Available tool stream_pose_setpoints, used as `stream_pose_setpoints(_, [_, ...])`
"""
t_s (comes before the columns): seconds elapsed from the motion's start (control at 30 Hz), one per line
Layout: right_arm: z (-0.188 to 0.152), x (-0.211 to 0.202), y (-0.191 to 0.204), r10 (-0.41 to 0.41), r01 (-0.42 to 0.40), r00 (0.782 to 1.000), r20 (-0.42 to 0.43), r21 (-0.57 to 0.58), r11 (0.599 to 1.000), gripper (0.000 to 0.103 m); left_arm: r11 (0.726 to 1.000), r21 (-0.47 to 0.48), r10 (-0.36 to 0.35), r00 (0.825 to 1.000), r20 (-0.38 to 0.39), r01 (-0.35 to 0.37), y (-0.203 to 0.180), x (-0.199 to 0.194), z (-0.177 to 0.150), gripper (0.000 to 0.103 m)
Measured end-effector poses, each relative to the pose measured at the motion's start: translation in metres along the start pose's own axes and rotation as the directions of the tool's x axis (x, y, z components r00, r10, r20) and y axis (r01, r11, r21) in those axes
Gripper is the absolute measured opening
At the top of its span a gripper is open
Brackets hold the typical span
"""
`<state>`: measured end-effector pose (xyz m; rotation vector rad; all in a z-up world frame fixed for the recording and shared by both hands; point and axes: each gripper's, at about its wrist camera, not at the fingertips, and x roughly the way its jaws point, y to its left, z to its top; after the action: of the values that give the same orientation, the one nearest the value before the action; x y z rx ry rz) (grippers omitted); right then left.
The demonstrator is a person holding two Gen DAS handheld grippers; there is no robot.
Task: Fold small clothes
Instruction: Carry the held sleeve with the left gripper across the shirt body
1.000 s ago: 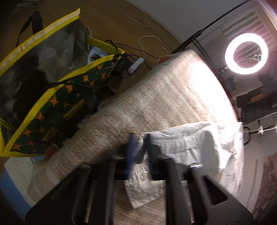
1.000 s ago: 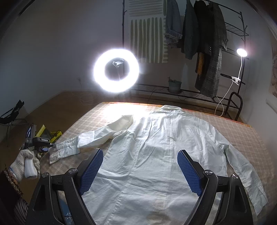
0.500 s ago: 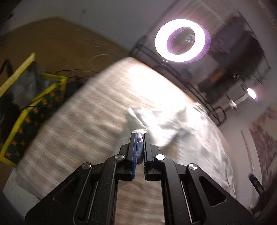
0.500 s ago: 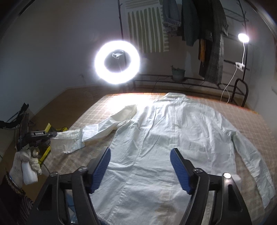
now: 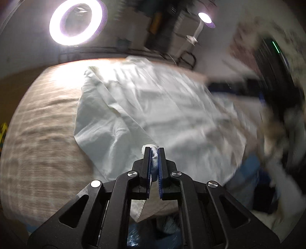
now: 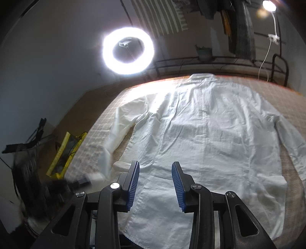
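Note:
A white long-sleeved shirt [image 6: 206, 134] lies spread flat on a beige woven bed cover [image 6: 91, 138], collar at the far end. My left gripper [image 5: 154, 153] is shut on the cuff of the shirt's left sleeve [image 5: 153, 149] and holds it near the shirt's lower left side; the sleeve [image 6: 114, 134] bends down along the body. My right gripper [image 6: 155, 172] is open and empty, above the shirt's lower hem. The right sleeve [image 6: 286, 130] lies along the right edge.
A ring light [image 6: 128, 50] shines behind the bed's far edge. A clothes rack with dark garments [image 6: 241, 28] and a clip lamp [image 6: 268, 5] stand at the back. A yellow-trimmed bag [image 6: 65, 151] sits on the floor to the left.
My left gripper has swung the sleeve cuff from out at the left side inward toward the shirt's body. My right gripper has lowered toward the hem and its jaws have narrowed.

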<state>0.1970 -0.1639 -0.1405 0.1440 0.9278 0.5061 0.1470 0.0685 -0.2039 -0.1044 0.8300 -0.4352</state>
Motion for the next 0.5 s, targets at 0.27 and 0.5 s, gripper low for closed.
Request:
stream_pose_setpoints(0.27, [0.044, 0.066, -0.017, 0.111, -0.107, 0.987, -0.114, 0.039, 0.994, 0.036, 1.000, 0.012, 0.006, 1.000, -0.014, -0.006, 0.001, -0.004, -0.019, 0.004])
stream_pose_setpoints(0.5, [0.032, 0.134, -0.011, 0.211, -0.187, 0.948, -0.239, 0.119, 0.975, 0.039, 0.999, 0.020, -0.052, 0.998, 0.048, 0.051, -0.008, -0.022, -0.020, 0.004])
